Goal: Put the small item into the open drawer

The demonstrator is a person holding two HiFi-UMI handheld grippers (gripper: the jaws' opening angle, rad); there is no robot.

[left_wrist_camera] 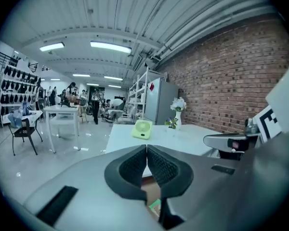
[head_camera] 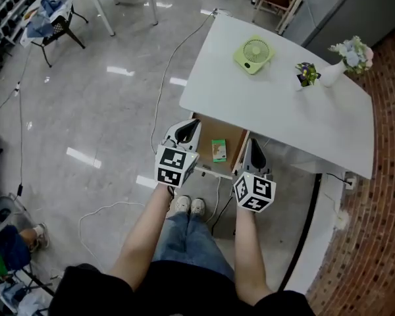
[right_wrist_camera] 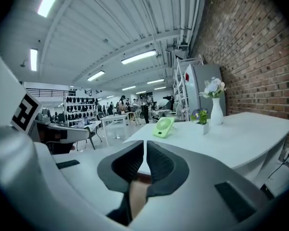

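Note:
The small item, a green box [head_camera: 218,150], lies flat inside the open wooden drawer [head_camera: 233,142] under the white table [head_camera: 283,110]. My left gripper [head_camera: 187,131] hovers over the drawer's left front corner. In the left gripper view its pads [left_wrist_camera: 135,167] meet with nothing between them, and the green box [left_wrist_camera: 155,207] shows just below them. My right gripper [head_camera: 255,154] hangs at the drawer's right front corner. Its jaws stand together and empty in the right gripper view [right_wrist_camera: 145,147], with brown wood [right_wrist_camera: 137,196] beneath.
On the table stand a green desk fan [head_camera: 253,54], a small potted plant [head_camera: 307,73] and a white vase of flowers [head_camera: 345,59]. A brick wall [head_camera: 382,229] runs along the right. Cables [head_camera: 161,91] trail over the glossy floor, and a chair [head_camera: 52,25] stands far left.

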